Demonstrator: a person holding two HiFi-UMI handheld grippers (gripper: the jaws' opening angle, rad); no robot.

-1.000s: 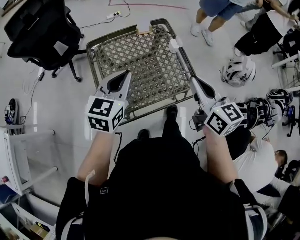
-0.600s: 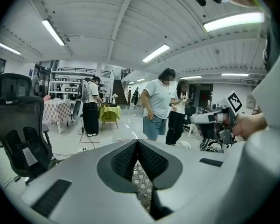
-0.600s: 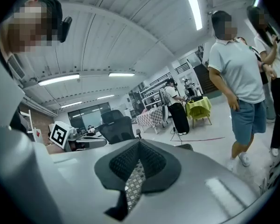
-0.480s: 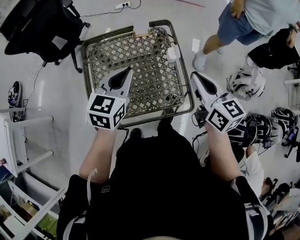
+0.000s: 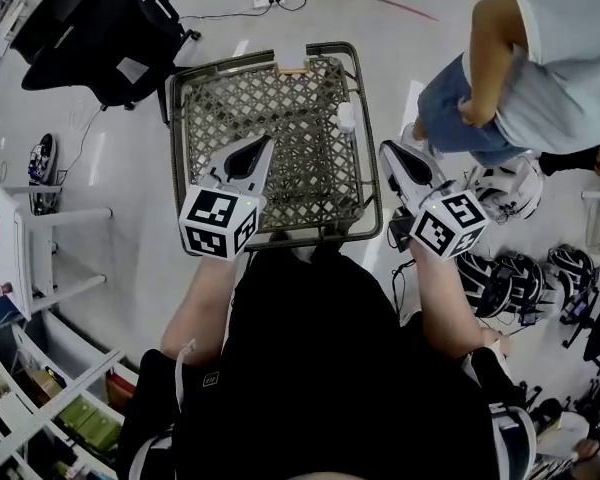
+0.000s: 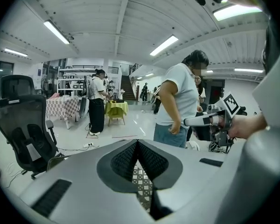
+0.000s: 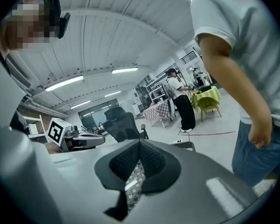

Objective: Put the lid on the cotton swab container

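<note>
Both pairs of jaws are pressed together with nothing between them. The left gripper [image 5: 255, 151] hovers over the middle of the lattice bench [image 5: 176, 148], the right gripper [image 5: 395, 158] off its 4 o'clock edge. 1 small white item [image 5: 346, 118], likely the swab container or its lid, sits untouched near the 2 o'clock rim. No grasp looks begun.
</note>
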